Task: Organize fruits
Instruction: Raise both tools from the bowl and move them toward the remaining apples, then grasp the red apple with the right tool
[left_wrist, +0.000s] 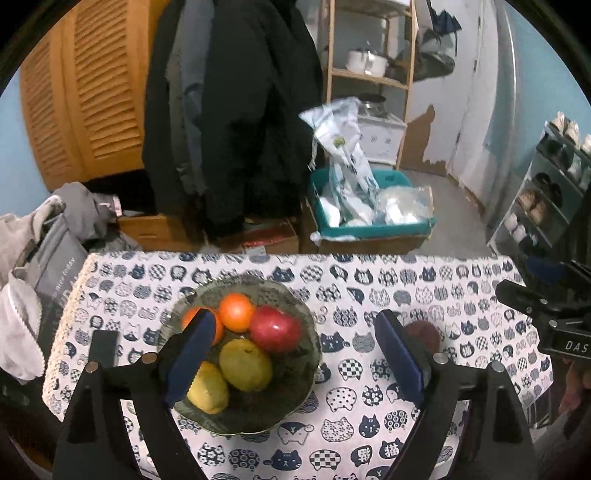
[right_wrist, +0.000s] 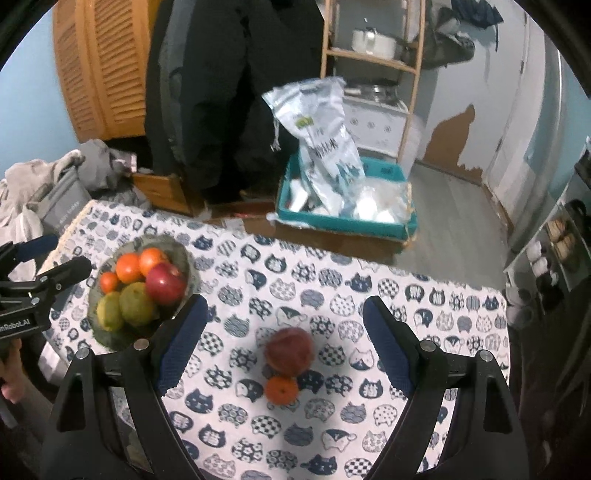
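Two hand-held grippers (left_wrist: 295, 354) (right_wrist: 282, 339) gape empty; only right wrist shows the loose orange (right_wrist: 282, 389).

Desk (right_wrist: 369, 424): covered edge to edge by a white cloth (right_wrist: 258, 266) printed with dark blue cat heads. Directly on the cloth: one dark glass bowl (left_wrist: 295, 391) with a wavy rim, toward the left side, holding fruit; one dark red apple (right_wrist: 290, 350), lying loose well to the right of the bowl; one small orange (right_wrist: 282, 389), touching the apple on its near side.
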